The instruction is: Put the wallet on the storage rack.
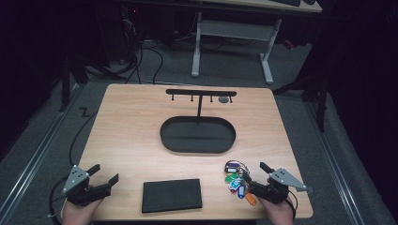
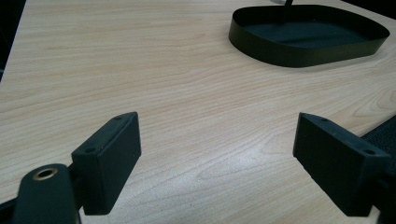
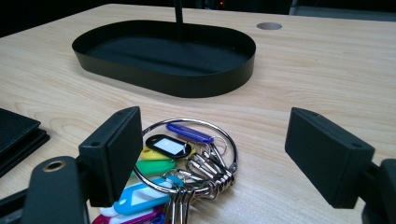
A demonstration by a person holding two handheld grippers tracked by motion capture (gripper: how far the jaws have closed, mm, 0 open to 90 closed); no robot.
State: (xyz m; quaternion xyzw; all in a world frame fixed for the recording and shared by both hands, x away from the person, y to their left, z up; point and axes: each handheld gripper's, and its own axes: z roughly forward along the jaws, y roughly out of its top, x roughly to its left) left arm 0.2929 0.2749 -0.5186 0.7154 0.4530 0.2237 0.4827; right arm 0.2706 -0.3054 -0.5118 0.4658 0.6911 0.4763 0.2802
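Observation:
A ring of keys with coloured plastic tags (image 1: pixel 237 180) (image 3: pixel 180 165) lies on the wooden table near its front right corner. My right gripper (image 1: pixel 256 177) (image 3: pixel 212 154) is open just behind the bunch, its left jaw over the tags, touching nothing. My left gripper (image 1: pixel 104 176) (image 2: pixel 217 161) is open at the front left over bare wood, holding nothing. A black oval tray (image 1: pixel 165 136) (image 2: pixel 289 56) (image 3: pixel 205 81) sits mid-table, with a thin post rising to a black hook bar (image 1: pixel 201 93).
A flat black pad (image 1: pixel 172 195) lies at the front centre; its edge shows in the right gripper view (image 3: pixel 16 135) and the left gripper view (image 2: pixel 384 133). A round hole (image 1: pixel 224 100) (image 3: pixel 269 25) marks the table's far side. Desk legs and cables stand beyond.

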